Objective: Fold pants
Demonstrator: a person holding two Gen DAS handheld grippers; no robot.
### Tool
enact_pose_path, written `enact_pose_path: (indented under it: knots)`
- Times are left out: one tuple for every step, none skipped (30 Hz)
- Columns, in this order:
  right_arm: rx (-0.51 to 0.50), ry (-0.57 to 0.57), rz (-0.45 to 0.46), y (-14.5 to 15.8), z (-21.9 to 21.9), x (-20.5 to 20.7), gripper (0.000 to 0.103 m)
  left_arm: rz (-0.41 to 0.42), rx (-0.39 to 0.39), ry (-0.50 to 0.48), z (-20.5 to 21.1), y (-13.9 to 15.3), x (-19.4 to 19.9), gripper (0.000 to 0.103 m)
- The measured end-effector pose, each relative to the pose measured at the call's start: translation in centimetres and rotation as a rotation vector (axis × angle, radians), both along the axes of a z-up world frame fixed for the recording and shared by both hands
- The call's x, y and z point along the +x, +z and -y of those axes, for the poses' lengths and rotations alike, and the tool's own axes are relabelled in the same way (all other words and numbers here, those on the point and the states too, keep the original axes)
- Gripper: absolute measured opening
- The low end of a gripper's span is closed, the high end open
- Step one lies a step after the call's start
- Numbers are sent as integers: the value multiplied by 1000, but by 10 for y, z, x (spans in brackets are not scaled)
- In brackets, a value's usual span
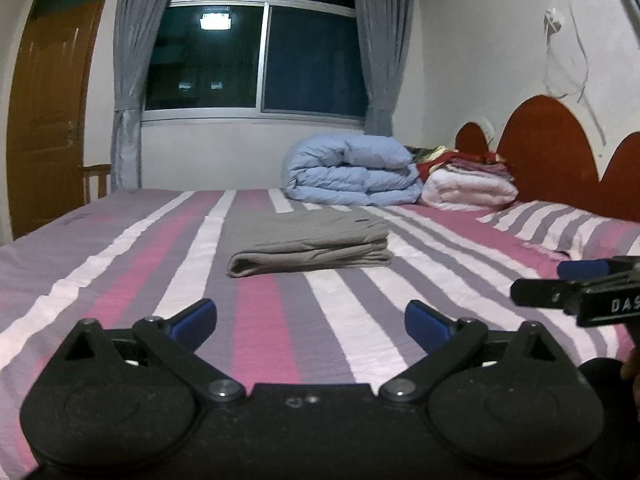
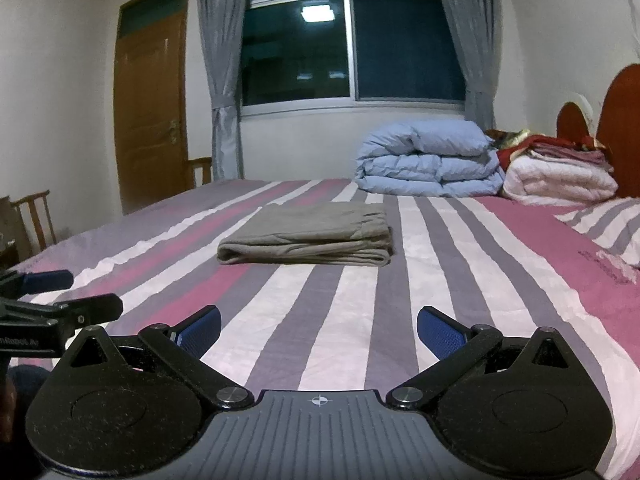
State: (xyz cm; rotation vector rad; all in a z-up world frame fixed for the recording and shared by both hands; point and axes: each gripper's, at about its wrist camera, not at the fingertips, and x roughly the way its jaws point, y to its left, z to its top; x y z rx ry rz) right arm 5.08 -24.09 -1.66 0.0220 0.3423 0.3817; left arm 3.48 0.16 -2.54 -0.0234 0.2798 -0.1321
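Grey pants (image 1: 308, 240) lie folded into a flat rectangular stack on the striped bed (image 1: 120, 280), well ahead of both grippers; they also show in the right wrist view (image 2: 312, 238). My left gripper (image 1: 310, 320) is open and empty, low over the bed's near part. My right gripper (image 2: 318, 330) is open and empty, beside the left one. The right gripper shows at the right edge of the left wrist view (image 1: 560, 282). The left gripper shows at the left edge of the right wrist view (image 2: 72, 292).
A folded light-blue duvet (image 1: 352, 172) and a pile of white and red bedding (image 1: 468, 184) sit at the bed's far end near the red headboard (image 1: 548, 140). A striped pillow (image 2: 612, 224) lies right. Window, curtains, wooden door (image 2: 152, 112) and chairs (image 2: 36, 216) stand beyond.
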Motion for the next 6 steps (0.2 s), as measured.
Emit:
enact_pose_path:
  knots:
    - [-3,2,1,0,0,0,103,0,-6,-4,-1,0,0,92]
    - [-3,3,2,0,0,0,103,2,-8,-2,-1,0,0,92]
    - [-2,3,0,0,1,1,103,0,-10,-2,-1,0,0,93]
    - [-2,3,0,-1,1,1,103,-2,-9,-1,0,0,0,94]
    - [1,2,-1,-1,1,1,103,-5,-5,7,0,-1,0,94]
    - [3,2,-2,-1,3,2,103,-9,0,12,1,0,0,95]
